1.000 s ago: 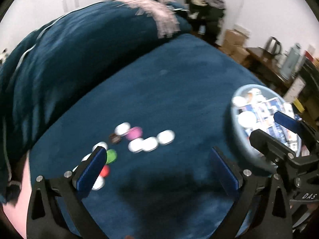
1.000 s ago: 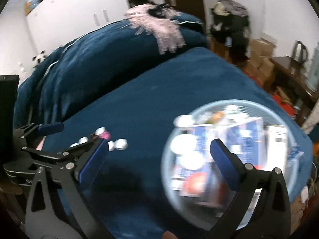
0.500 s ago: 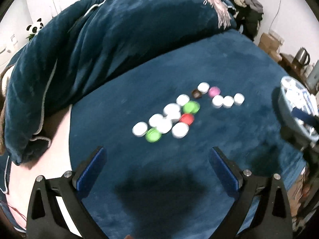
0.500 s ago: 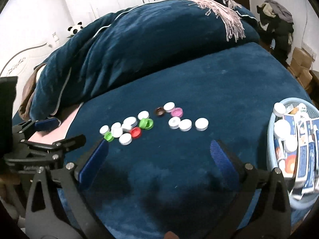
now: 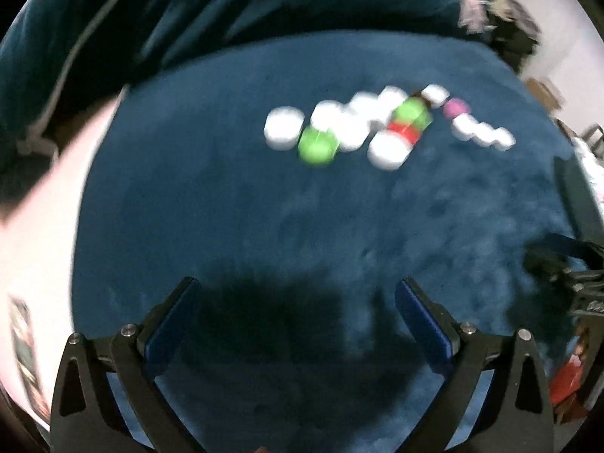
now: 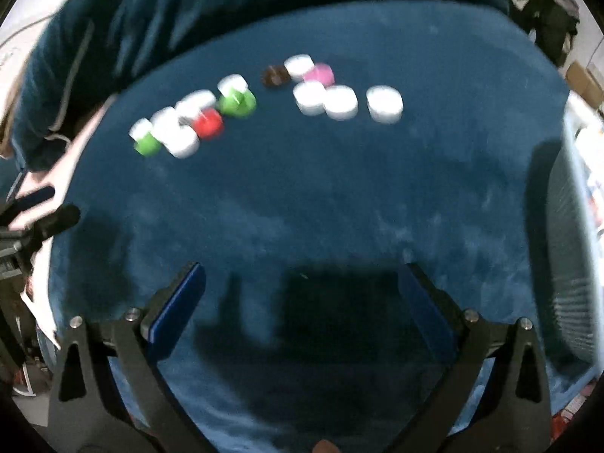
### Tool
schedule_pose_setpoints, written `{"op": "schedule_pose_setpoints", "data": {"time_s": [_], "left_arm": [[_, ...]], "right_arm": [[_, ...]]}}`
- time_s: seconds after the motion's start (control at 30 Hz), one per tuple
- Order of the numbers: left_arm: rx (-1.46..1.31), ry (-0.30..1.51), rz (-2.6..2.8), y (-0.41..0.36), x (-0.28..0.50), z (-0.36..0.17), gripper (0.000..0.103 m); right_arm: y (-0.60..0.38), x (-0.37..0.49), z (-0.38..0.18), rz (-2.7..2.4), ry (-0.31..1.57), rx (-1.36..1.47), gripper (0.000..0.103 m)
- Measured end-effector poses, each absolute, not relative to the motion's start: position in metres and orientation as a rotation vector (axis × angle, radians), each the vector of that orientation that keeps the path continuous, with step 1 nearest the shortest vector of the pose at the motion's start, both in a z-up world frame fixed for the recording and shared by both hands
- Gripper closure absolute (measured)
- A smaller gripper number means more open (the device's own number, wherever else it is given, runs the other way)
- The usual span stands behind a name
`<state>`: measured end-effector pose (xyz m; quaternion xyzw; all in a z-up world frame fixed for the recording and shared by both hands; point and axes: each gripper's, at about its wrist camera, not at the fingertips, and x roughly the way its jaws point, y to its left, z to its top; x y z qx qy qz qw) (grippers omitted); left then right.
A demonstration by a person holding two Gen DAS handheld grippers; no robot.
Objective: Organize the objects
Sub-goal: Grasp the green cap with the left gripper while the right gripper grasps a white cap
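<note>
Several bottle caps lie scattered on a dark blue blanket (image 5: 264, 207), most white, with a green cap (image 5: 316, 146), a red cap (image 5: 404, 132), a pink cap (image 5: 456, 107) and a brown cap (image 6: 275, 75). In the right wrist view the same group shows a red cap (image 6: 207, 124), a green cap (image 6: 237, 103) and three white caps (image 6: 341, 102) in a row. My left gripper (image 5: 298, 313) hangs open above the blanket, short of the caps. My right gripper (image 6: 302, 298) is open too, nothing between its fingers. Both views are blurred.
A pale blue basket (image 6: 566, 249) stands at the right edge of the blanket. A bunched blue duvet (image 6: 188, 11) rises behind the caps. The other gripper (image 6: 34, 222) shows at the left edge; pink bedding (image 5: 41, 226) lies to the left.
Both grippers have swung left from the basket and dropped closer to the blanket, so the caps look larger. Both stay open.
</note>
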<state>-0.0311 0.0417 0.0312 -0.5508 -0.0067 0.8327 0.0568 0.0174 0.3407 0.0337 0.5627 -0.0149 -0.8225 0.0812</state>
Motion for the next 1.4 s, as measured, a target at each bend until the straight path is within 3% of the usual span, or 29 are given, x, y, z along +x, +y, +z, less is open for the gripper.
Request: {"op": "schedule_pose_setpoints", "data": {"time_s": [0.23,0.43,0.57,0.77,0.87,0.93,0.97,1.0,1.07,1.4], "left_arm": [[-1.61,-0.147,2.65,0.039,-0.015,0.006,0.0],[-1.599,-0.141,2.649,0.04,-0.011,0.006,0.0],[-1.574,-0.124,2.652,0.042,-0.007,0.005,0.0],[-1.504,-0.096,2.689,0.039,-0.005,0.003,0.0],[-1.486,-0.084,2.696,0.039,-0.003,0.002,0.0],[-1.484,-0.082,2.697,0.039,-0.004,0.002,0.0],[-1.49,-0.083,2.692,0.039,-0.005,0.002,0.0],[-1.5,-0.083,2.686,0.039,-0.006,0.003,0.0],[-1.529,-0.081,2.652,0.037,-0.009,0.008,0.001],[-1.403,-0.188,2.695,0.028,-0.07,0.039,0.002]], "right_arm": [[0.356,0.021,0.011,-2.532,-0.093,1.623,0.0],[0.35,0.025,0.012,-2.496,0.029,1.624,0.0],[0.369,0.008,0.044,-2.687,-0.056,1.45,0.0],[0.39,-0.057,0.038,-2.764,-0.153,1.531,0.002],[0.393,-0.068,0.031,-2.739,-0.168,1.534,0.014],[0.391,-0.073,0.027,-2.728,-0.146,1.531,0.016],[0.39,-0.075,0.025,-2.729,-0.128,1.526,0.026],[0.391,-0.079,0.023,-2.723,-0.111,1.521,0.047],[0.385,-0.077,0.025,-2.711,-0.078,1.507,0.072],[0.377,-0.056,0.019,-2.65,-0.151,1.481,0.071]]}}
